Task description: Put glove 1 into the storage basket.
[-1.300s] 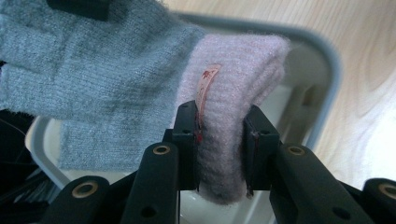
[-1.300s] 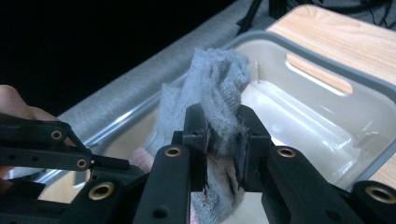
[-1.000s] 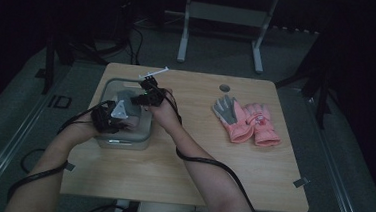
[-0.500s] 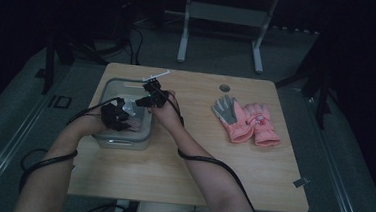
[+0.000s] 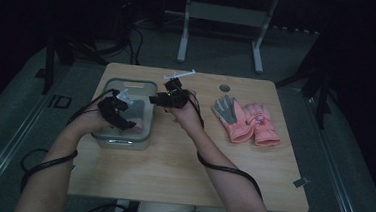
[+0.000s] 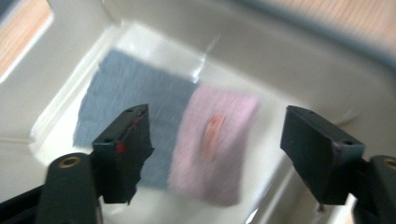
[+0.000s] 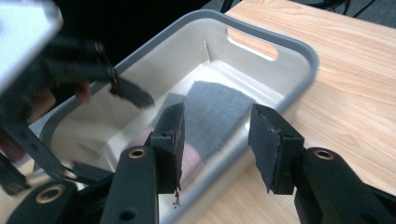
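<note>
A grey-rimmed white bin (image 5: 149, 91) stands at the table's left. On its floor lies a folded glove, grey part (image 6: 126, 98) beside pink part (image 6: 215, 140); the grey part (image 7: 215, 114) also shows in the right gripper view. My left gripper (image 5: 121, 117) hangs open over the bin, jaws wide apart above the glove with nothing between them (image 6: 217, 149). My right gripper (image 5: 162, 98) hovers open at the bin's right rim (image 7: 217, 140), empty. A second pink-and-grey glove pair (image 5: 247, 121) lies on the table at right.
The wooden table (image 5: 182, 165) has bare room in front and between bin and gloves. A small round hole (image 5: 224, 87) sits near the far edge. Cables trail off the left side. A metal stand (image 5: 222, 18) is on the floor beyond.
My left gripper has lifted and shifted slightly toward the bin's near side with its jaws open. The right gripper has edged away from the bin interior to its right rim.
</note>
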{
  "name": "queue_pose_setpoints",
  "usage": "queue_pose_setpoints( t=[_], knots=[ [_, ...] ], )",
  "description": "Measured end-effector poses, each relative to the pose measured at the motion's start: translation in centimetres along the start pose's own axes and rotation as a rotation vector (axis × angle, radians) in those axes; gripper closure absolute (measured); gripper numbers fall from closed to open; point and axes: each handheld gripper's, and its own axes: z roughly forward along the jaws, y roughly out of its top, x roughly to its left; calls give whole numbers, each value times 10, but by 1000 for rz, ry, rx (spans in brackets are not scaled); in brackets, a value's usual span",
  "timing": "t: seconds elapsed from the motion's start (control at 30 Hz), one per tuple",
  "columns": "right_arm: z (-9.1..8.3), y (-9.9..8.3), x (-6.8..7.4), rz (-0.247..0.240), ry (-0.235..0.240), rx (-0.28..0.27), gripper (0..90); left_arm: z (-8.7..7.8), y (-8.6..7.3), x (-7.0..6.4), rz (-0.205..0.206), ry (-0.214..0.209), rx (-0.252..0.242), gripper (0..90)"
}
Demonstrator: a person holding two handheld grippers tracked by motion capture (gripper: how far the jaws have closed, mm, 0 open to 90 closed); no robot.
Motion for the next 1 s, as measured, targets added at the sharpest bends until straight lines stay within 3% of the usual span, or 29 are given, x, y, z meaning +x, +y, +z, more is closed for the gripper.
queue_pose_setpoints(
  t=[0.13, 0.2, 0.33, 0.57, 0.8, 1.0],
  knots=[
    [-20, -9, -3, -36, -11, -13, 570, -1, 8, -9, -57, -44, -35, 86],
    [-30, -14, -5, -45, -10, -17, 569, 0, 13, -15, -56, -35, -38, 66],
    [-45, -25, -11, -80, -35, -4, 564, 2, 22, -27, -66, -71, -59, 24],
    [-70, -47, -28, -91, -48, -6, 566, 5, 41, -54, -43, -89, -134, 23],
    [-92, -64, -49, -100, -75, -4, 602, 14, 65, -85, 17, -123, -147, 20],
    [-116, -72, -68, -75, -117, -30, 601, 22, 73, -108, 37, -151, -206, 17]
  ],
)
